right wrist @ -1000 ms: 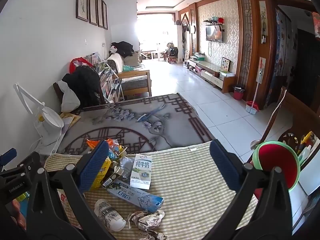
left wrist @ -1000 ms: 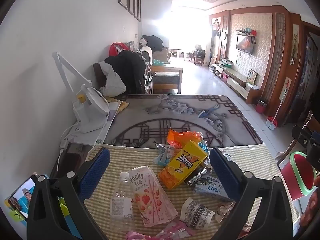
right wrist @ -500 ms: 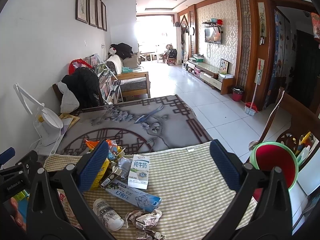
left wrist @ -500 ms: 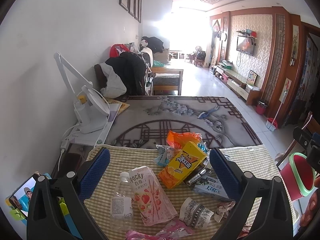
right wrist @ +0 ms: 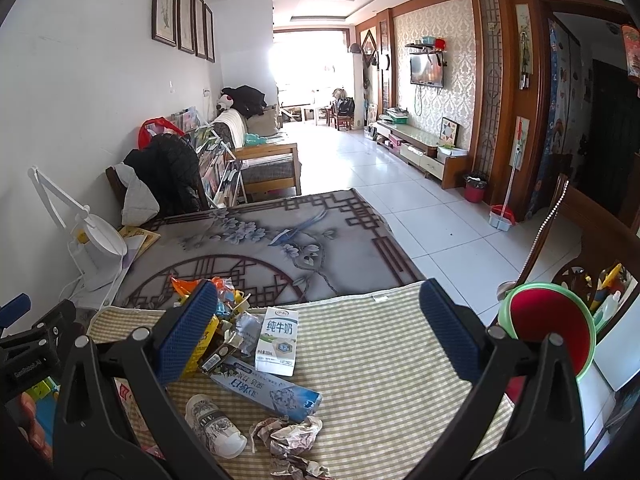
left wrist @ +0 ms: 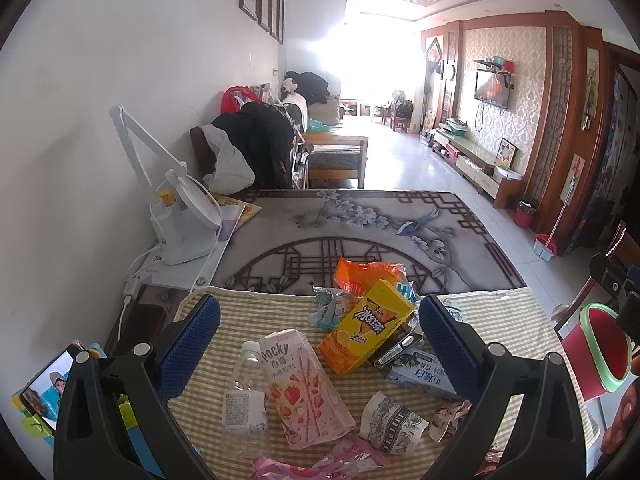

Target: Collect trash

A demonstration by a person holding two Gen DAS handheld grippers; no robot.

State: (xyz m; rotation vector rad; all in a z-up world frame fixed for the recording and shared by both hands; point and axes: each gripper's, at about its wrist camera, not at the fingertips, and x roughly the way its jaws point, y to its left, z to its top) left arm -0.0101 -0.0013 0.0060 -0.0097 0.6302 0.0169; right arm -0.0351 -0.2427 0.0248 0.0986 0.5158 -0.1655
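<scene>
Trash lies on a checked cloth (left wrist: 256, 320) (right wrist: 380, 344). A pink Pocky box (left wrist: 300, 388), a clear plastic bottle (left wrist: 245, 396), a yellow drink carton (left wrist: 366, 326), an orange wrapper (left wrist: 360, 272), a crushed paper cup (left wrist: 390, 420) (right wrist: 214, 424) and a long blue box (left wrist: 420, 374) (right wrist: 266, 394) are spread there. A white milk carton (right wrist: 278, 340) stands upright; crumpled paper (right wrist: 286, 436) lies near the front. My left gripper (left wrist: 316, 346) hovers open above the Pocky box and yellow carton. My right gripper (right wrist: 316, 332) is open over the cloth, right of the pile. A red bin with a green rim (left wrist: 596, 356) (right wrist: 548, 332) stands at the right edge.
A white desk lamp (left wrist: 180, 220) (right wrist: 92, 248) and papers sit at the back left on a patterned table cover (left wrist: 352, 232). A phone (left wrist: 44, 384) is propped at the far left. A wooden chair (right wrist: 560, 216) stands to the right, with tiled floor beyond.
Both views have shifted only slightly; the trash sits a little lower and nearer in frame. Neither gripper has closed or touched anything.
</scene>
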